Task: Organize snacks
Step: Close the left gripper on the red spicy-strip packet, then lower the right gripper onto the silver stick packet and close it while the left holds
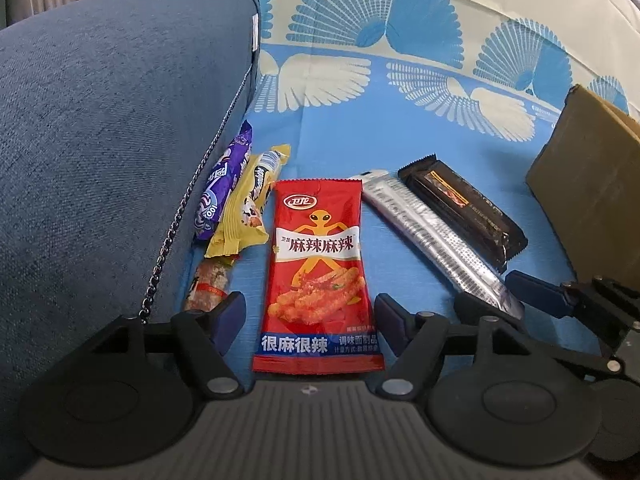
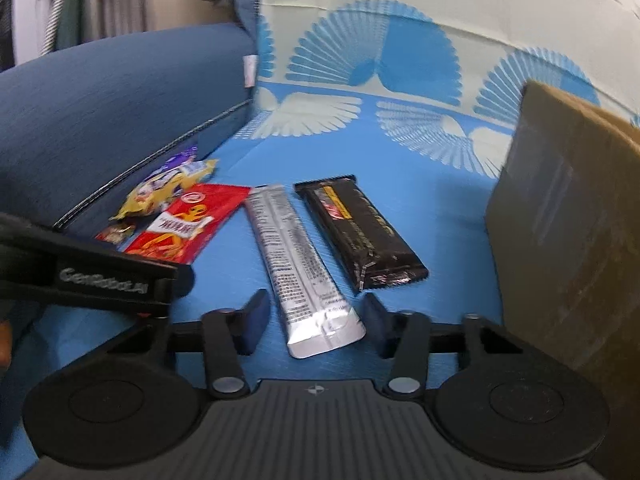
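Several snack packets lie on a blue patterned sofa cover (image 1: 340, 128). A red spicy-strip packet (image 1: 320, 264) lies flat between the fingers of my left gripper (image 1: 310, 320), which is open; the pads stand clear of its edges. A silver packet (image 2: 296, 256) lies between the fingers of my right gripper (image 2: 315, 320), also open, with a gap on the left side. A black bar (image 2: 356, 232) rests just right of the silver packet. In the left wrist view my right gripper (image 1: 498, 294) straddles the silver packet's (image 1: 432, 236) near end.
Purple (image 1: 224, 188), yellow (image 1: 248, 208) and small orange (image 1: 208, 284) packets crowd against the blue sofa arm (image 1: 100, 140), where a metal chain (image 1: 176, 220) hangs. A cardboard box (image 2: 568, 220) stands close on the right. The sofa back (image 1: 400, 8) rises behind.
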`<state>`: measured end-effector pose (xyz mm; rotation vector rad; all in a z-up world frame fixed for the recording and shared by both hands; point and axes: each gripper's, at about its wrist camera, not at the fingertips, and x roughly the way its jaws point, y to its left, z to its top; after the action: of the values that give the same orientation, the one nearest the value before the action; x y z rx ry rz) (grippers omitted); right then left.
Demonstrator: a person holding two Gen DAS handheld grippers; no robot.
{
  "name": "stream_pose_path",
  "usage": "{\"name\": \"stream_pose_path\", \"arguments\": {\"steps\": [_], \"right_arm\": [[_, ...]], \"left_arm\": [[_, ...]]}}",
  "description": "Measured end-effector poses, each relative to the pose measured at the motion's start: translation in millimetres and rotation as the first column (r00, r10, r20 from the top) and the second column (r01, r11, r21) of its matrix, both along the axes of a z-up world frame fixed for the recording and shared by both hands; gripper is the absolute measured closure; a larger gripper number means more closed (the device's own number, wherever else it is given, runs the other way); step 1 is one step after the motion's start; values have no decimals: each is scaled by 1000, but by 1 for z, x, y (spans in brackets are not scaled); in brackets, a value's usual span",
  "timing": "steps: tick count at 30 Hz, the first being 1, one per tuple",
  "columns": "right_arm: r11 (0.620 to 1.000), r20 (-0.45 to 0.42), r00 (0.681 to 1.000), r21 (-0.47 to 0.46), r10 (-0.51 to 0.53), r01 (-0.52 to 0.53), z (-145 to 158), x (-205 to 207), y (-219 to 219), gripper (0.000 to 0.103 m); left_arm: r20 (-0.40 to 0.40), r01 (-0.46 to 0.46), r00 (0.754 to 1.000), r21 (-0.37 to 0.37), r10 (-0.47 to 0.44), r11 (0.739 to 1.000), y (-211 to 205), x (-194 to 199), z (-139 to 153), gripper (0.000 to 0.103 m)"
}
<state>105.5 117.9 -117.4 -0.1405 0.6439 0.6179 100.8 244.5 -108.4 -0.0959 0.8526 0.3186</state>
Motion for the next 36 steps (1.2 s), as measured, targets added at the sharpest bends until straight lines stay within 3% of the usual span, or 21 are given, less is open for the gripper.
{"name": "stream_pose_path", "arguments": {"steps": [5,10,16,20,28,33,36], "right_arm": [[1000,24,1000,-16,19,-18,5,-8,-6,64],[998,34,999,-50,40,-38,17,-23,-16,65],[999,-95,995,-38,-5,2,38,-46,-38,65],[998,-150,989,-67,1,-12,49,-72,-53,64],[994,-267,963,-106,-37,8,56,-125,-91,64],[995,-292,957,-97,-3,-27,52,-143,-100,62],[992,-243,970,-115,26,-56,50,-143,-94,51]], "left_arm": [[0,24,1000,30,-24,999,-6,-4,3,46],[9,42,999,34,-43,999,-12,-15,12,49],[29,50,998,36,-52,998,-21,-31,24,50],[-1,39,999,-52,-39,998,-27,-51,27,50],[-76,-36,997,-127,26,991,-54,-106,23,51],[-106,-118,990,-220,96,968,-59,-137,24,48],[-100,-135,988,-224,115,965,-62,-145,22,42]]}}
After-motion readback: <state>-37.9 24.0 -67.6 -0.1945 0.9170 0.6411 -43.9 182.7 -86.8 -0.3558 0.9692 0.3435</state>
